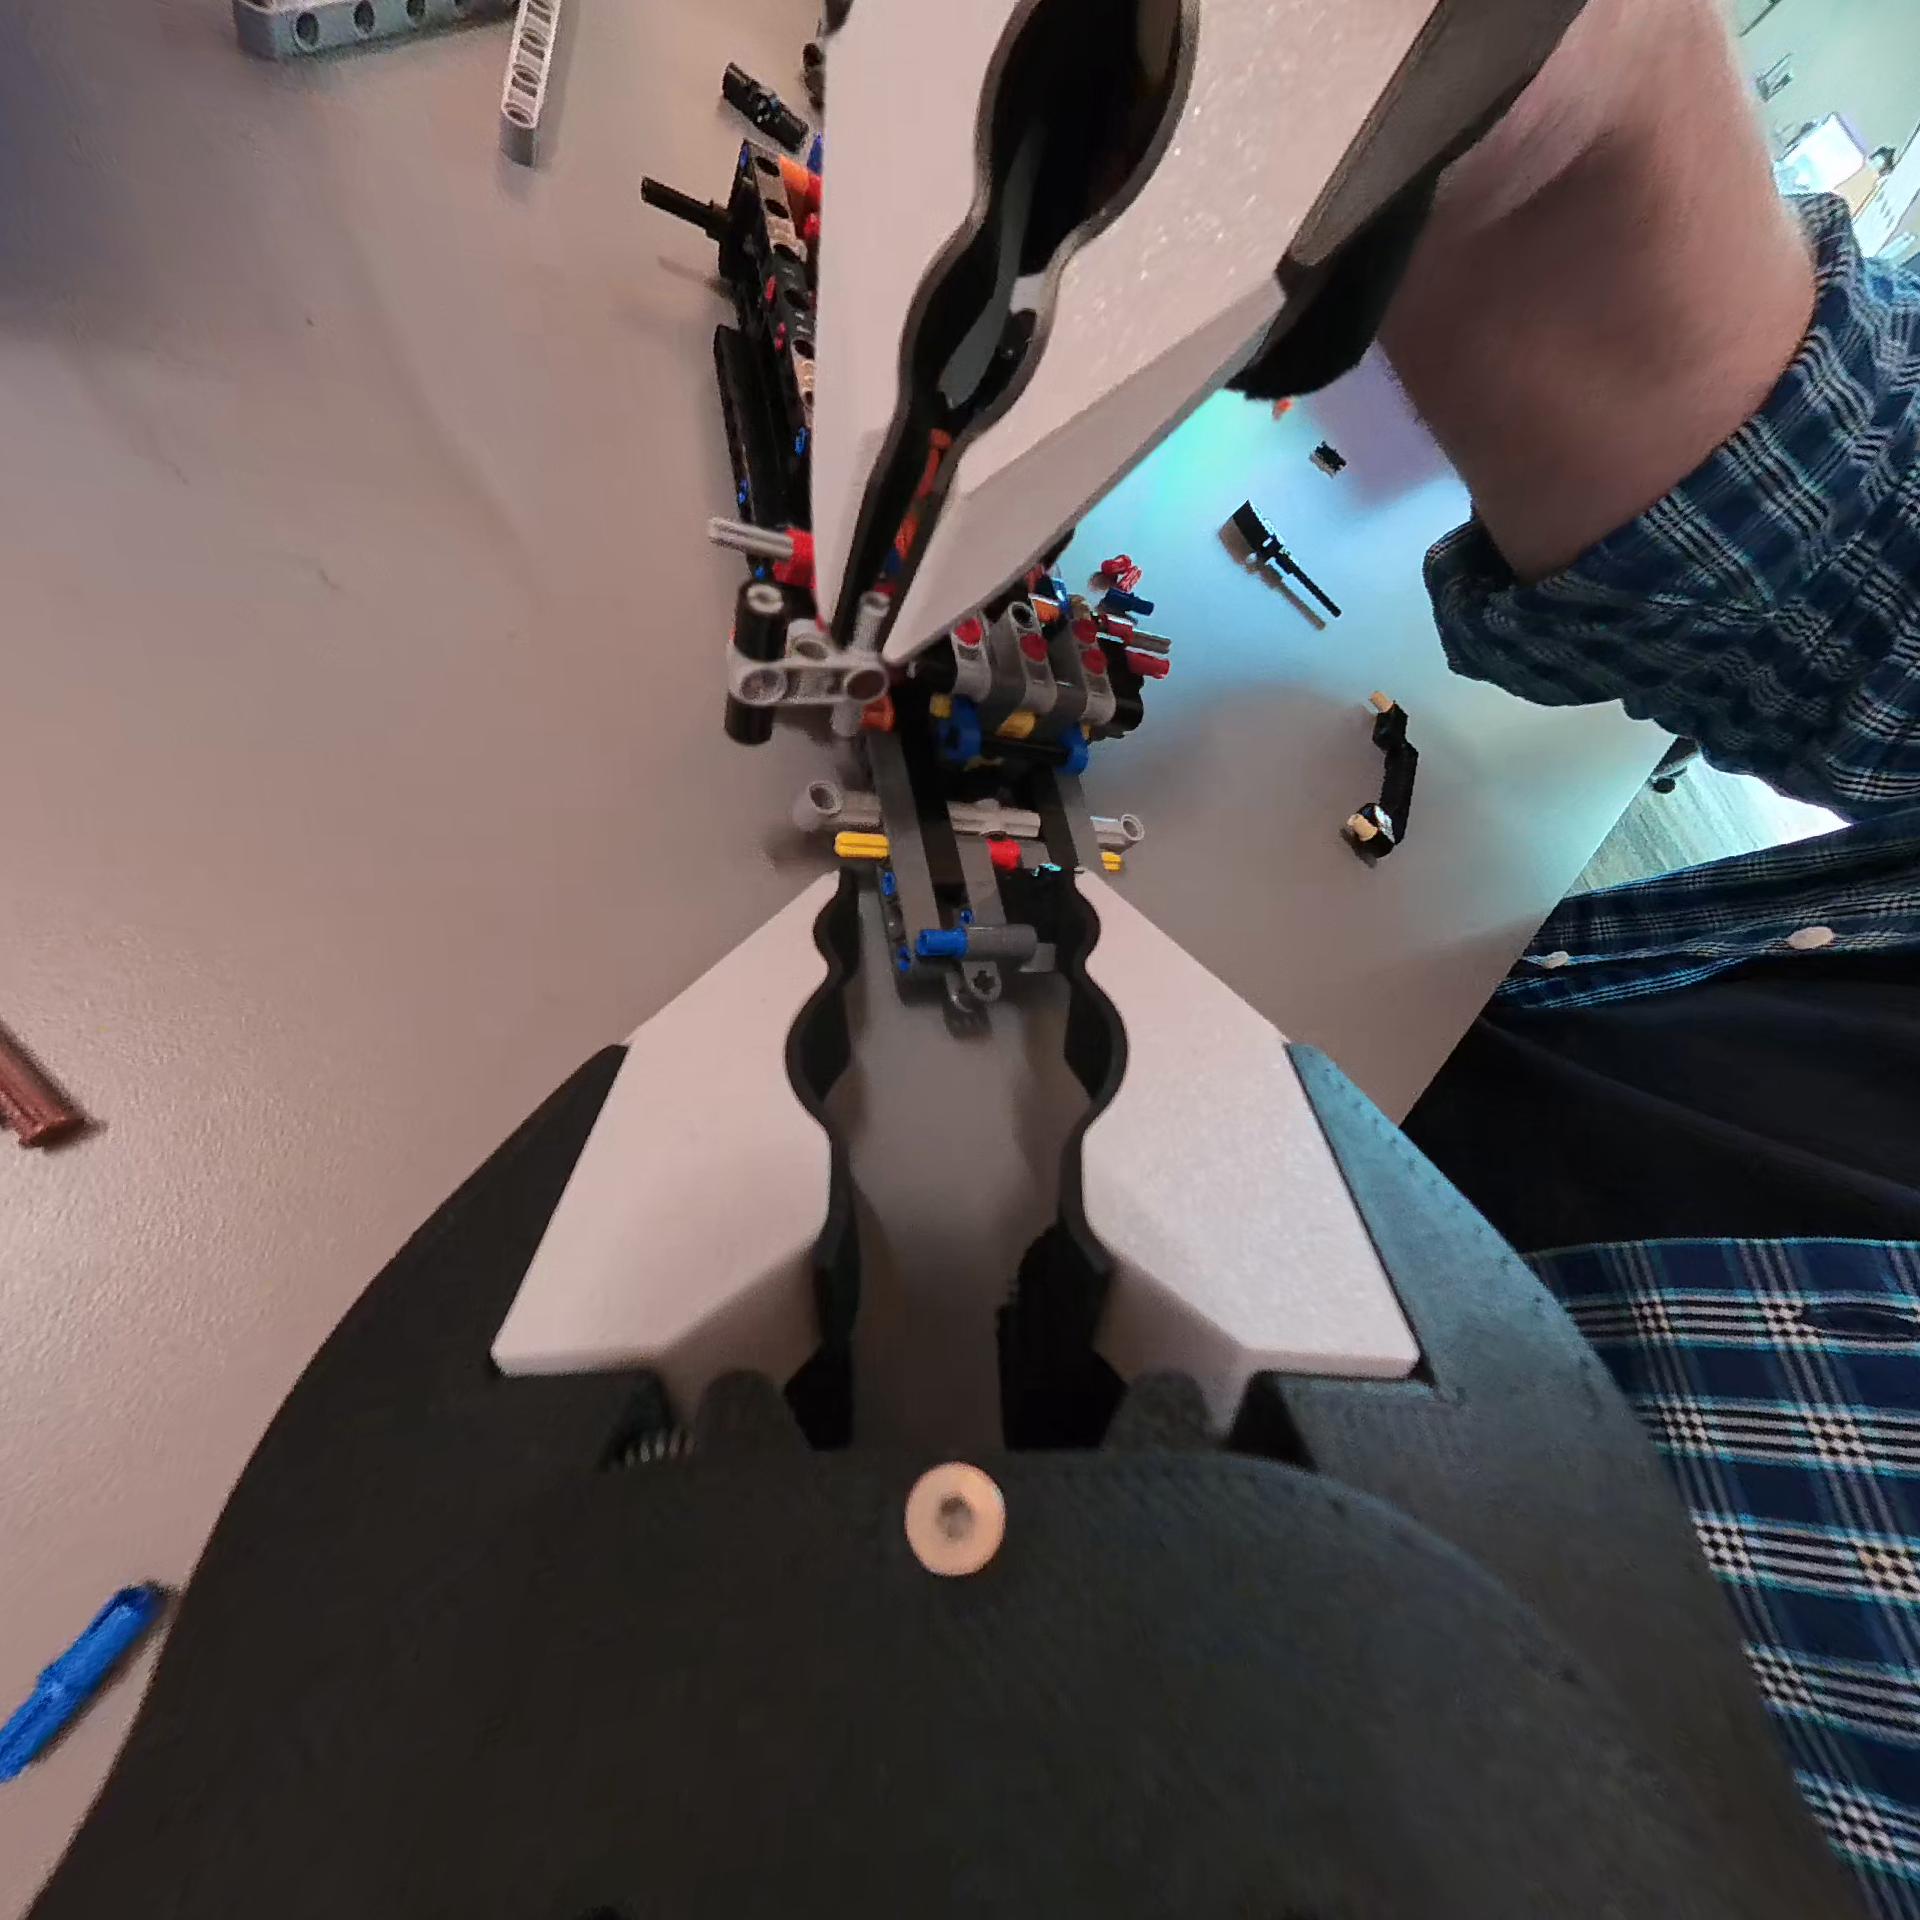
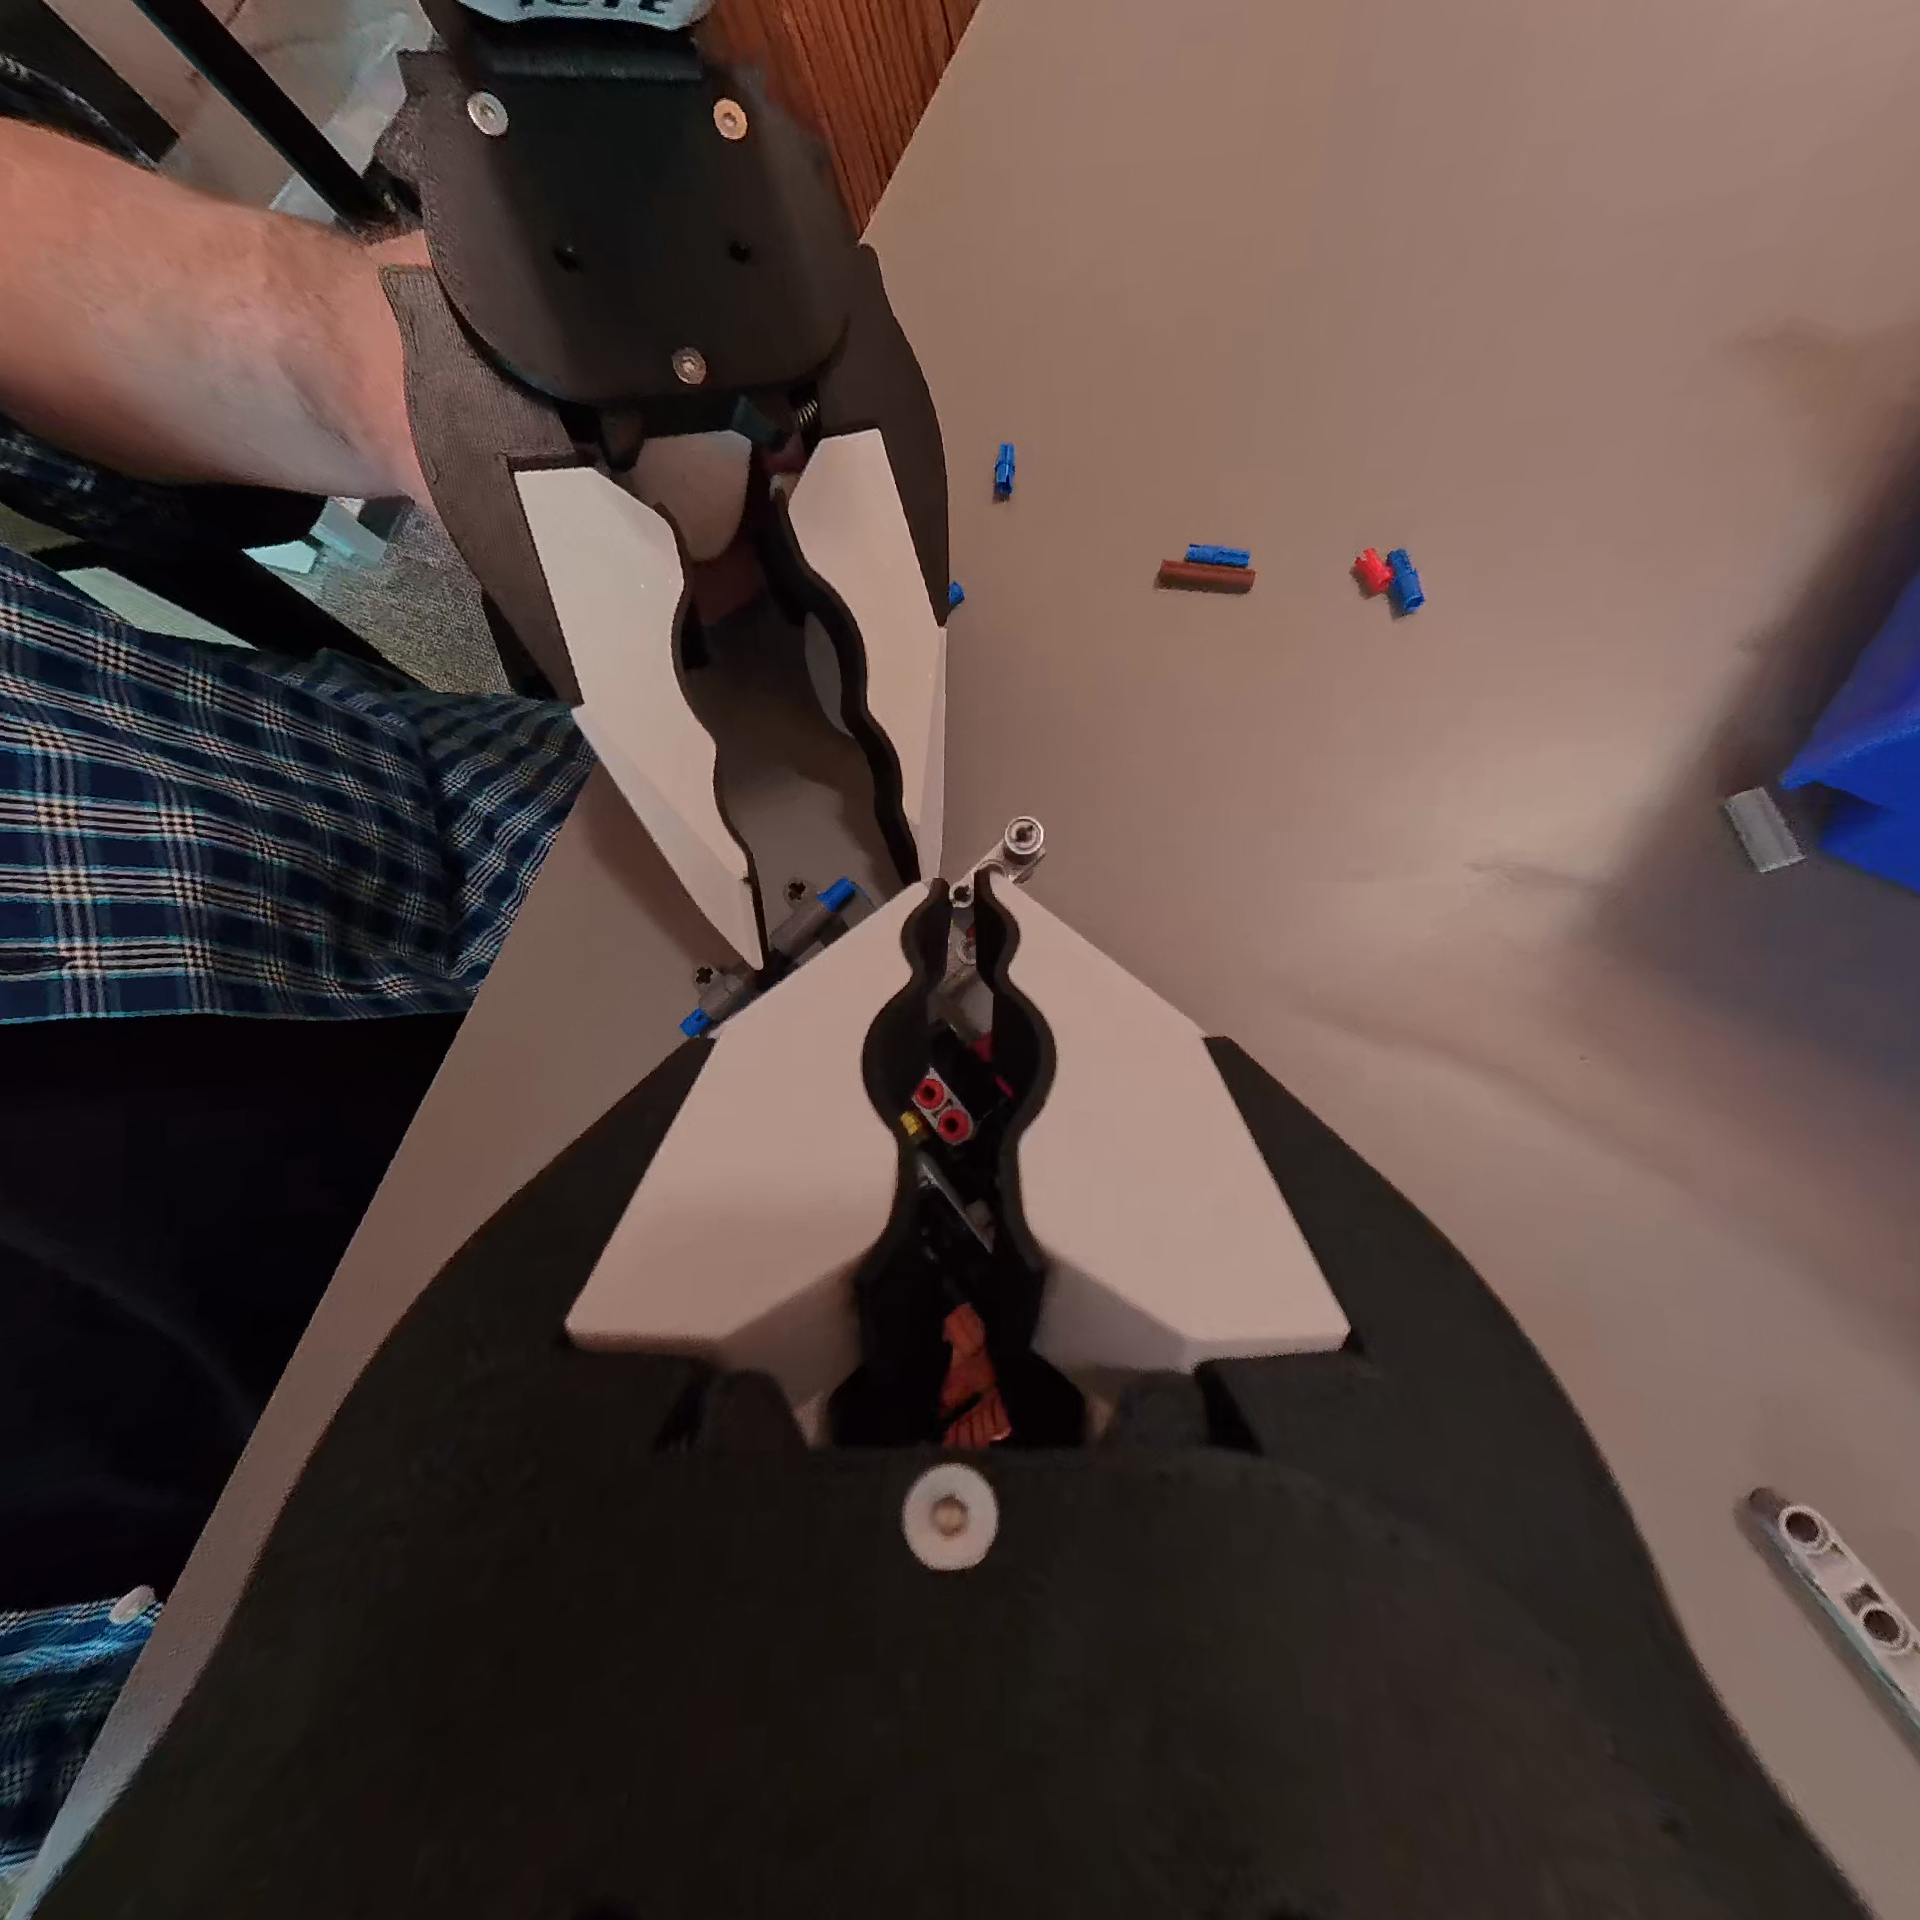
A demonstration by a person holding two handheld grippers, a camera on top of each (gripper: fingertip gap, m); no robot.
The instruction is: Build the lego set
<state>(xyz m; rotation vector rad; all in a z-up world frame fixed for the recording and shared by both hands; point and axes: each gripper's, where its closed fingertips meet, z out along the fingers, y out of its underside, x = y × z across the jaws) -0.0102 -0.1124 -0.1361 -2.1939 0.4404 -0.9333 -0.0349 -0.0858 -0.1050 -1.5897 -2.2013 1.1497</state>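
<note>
The lego model point(image 1: 987, 727) is a long black and grey frame with red, blue and yellow pins, lying on the pale table. My left gripper point(image 1: 966, 883) has its fingers on either side of the model's near grey end and grips it. My right gripper point(image 1: 868, 639) comes in from above, its tips closed on a light grey connector point(image 1: 805, 675) at the model's side. In the right wrist view my right gripper point(image 2: 961, 891) pinches that connector point(image 2: 1013, 847), with the model point(image 2: 945, 1117) showing through the gap. The left gripper point(image 2: 842, 914) is opposite.
Loose parts lie around: grey beams point(image 1: 353, 21), a white beam point(image 1: 530, 73), a black axle part point(image 1: 1283, 561), a black curved part point(image 1: 1387, 774), a blue pin point(image 1: 78, 1673), a brown axle point(image 2: 1205, 574), red and blue pins point(image 2: 1387, 580). A blue bin point(image 2: 1870, 769) stands right. The table edge is by the person's plaid shirt point(image 1: 1766, 1455). Tip to tip, the grippers are about 5 cm apart. The brown axle point(image 2: 1205, 574) is about 11 cm from my left fingertips.
</note>
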